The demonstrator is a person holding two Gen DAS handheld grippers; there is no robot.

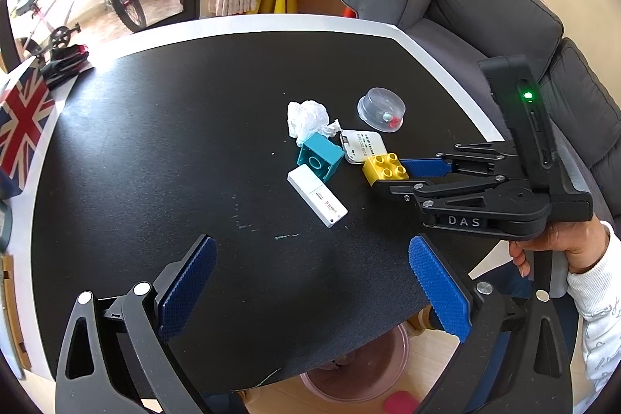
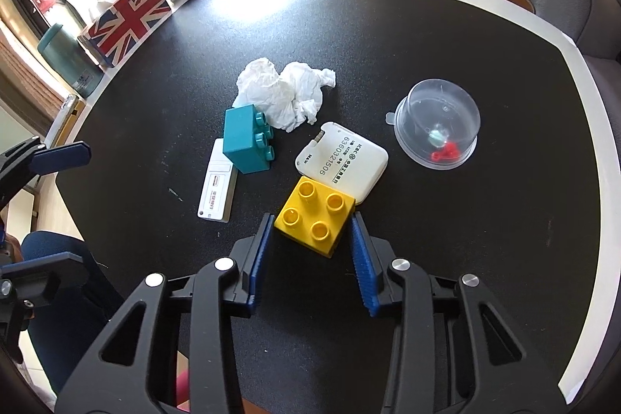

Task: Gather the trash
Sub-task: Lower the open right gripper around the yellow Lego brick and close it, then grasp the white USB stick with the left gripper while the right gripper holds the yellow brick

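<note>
- Your right gripper [image 2: 312, 239] straddles the yellow four-stud plastic brick [image 2: 314, 216], blue ribbed pads on either side. The left pad looks to be touching the brick's corner, while a sliver of dark table shows beside the right pad, so I judge the grip not yet firm.
- The pads take the brick diagonally, near its corners. That hold could let it twist as you squeeze.
- The brick's far corner touches or overlaps the white rounded-square plastic device with printed digits [image 2: 343, 158], so lifting straight up should keep that device from being dragged.
- Your left gripper [image 1: 310, 282] hangs over the near edge of the black round table with a white rim [image 1: 155, 142], jaws spread wide and holding nothing, well apart from the clutter. It seems parked there to leave the right one room.
- The crumpled white paper tissue [image 2: 287, 92] lies at the back of the cluster, touching the teal plastic brick [image 2: 248, 138], which lies on its side across the white stick-shaped device [image 2: 217, 193].
- The clear plastic dome lid [image 2: 436, 127], covering small red and pale bits, sits apart on the right.
- A pink basin [image 1: 361, 371] shows on the floor under the table edge, likely the bin.
</note>
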